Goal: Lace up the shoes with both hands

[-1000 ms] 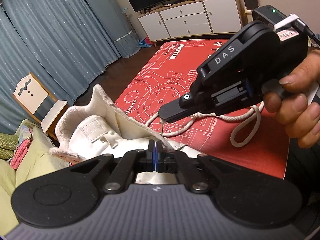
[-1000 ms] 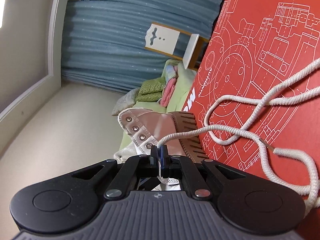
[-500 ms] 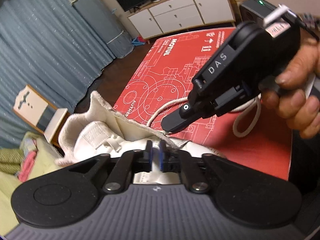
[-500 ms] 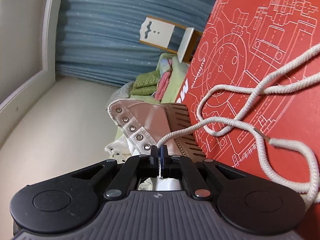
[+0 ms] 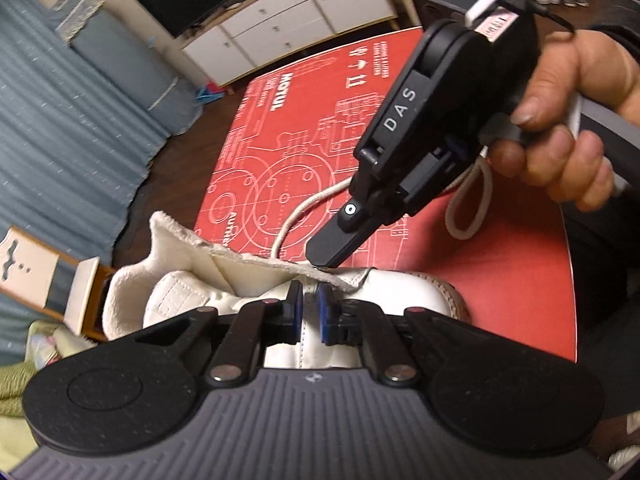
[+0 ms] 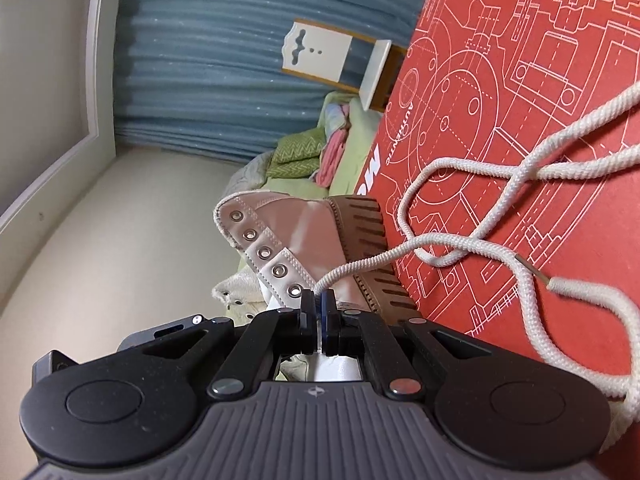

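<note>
A white high-top shoe lies at the near edge of a red printed cardboard sheet. My left gripper hovers just over the shoe's upper. Its jaws are closing with a narrow gap left, and only the white leather shows in that gap; the pads press on nothing. My right gripper is shut on the white shoelace close to the lowest eyelets. In the left wrist view the right gripper touches the shoe's eyelet edge, held by a person's hand. Slack lace loops over the cardboard.
Beyond the cardboard stand a white TV cabinet and blue curtains. A small white-and-wood chair and green bedding sit beside the shoe. The shoe's brown sole faces the cardboard.
The left gripper's jaws went from shut to slightly parted, and its wrist rolled, tilting the view. The right gripper kept its hold on the lace at the shoe's edge.
</note>
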Tool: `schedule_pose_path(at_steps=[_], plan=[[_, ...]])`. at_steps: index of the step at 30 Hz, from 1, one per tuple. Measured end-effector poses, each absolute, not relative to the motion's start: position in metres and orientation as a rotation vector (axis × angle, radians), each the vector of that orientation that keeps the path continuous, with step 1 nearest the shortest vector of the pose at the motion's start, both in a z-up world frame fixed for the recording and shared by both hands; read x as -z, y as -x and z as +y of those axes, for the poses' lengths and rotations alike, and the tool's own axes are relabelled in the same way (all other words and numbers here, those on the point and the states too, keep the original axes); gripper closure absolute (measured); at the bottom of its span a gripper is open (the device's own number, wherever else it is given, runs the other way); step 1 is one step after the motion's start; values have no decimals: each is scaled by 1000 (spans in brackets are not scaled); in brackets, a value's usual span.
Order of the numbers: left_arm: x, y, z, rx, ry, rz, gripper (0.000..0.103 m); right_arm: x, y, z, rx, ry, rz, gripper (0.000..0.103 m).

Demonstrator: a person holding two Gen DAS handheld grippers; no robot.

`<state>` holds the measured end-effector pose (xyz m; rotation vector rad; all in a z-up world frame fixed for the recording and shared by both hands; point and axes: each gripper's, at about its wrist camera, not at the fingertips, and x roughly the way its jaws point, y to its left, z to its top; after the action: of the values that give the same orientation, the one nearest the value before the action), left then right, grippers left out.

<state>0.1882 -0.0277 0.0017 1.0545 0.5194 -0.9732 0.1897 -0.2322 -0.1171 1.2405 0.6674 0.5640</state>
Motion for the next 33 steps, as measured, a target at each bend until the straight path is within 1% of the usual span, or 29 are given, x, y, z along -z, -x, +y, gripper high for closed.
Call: schedule_pose_path(at_steps=[8,11,13,16,19,23,26,29,30,32,33], plan=[[-2,-216,-26,1105,-1028,587,98,120,-193,-235,-597,-1243,680,100],[-2,-225,-26,1144,-1000,617,101,121,-194,-236,-607,-1242,680,100],[-4,-228,-28,1135,-981,638,100,122,-194,-236,-612,-1241,679,100],[-9,-225,-28,1081,-944,656,102,120,-193,-236,-620,-1237,679,99],[-13,-210,-24,1007,-949,625,103,114,-190,-238,-617,-1199,677,89],[-14,-189,-17,848,-1029,590,103,101,-177,-239,-606,-1096,656,89],[-21,-177,-8,806,-998,581,103,91,-167,-235,-632,-1039,641,89],[-26,-170,-7,824,-985,534,103,85,-165,-225,-658,-1018,642,89],[-24,-170,-9,844,-1007,525,97,84,-165,-222,-658,-1011,642,89],[-17,-169,-14,876,-1076,487,93,84,-164,-221,-633,-1005,644,88],[-11,-170,-17,895,-1108,479,88,85,-163,-222,-617,-1004,644,88]])
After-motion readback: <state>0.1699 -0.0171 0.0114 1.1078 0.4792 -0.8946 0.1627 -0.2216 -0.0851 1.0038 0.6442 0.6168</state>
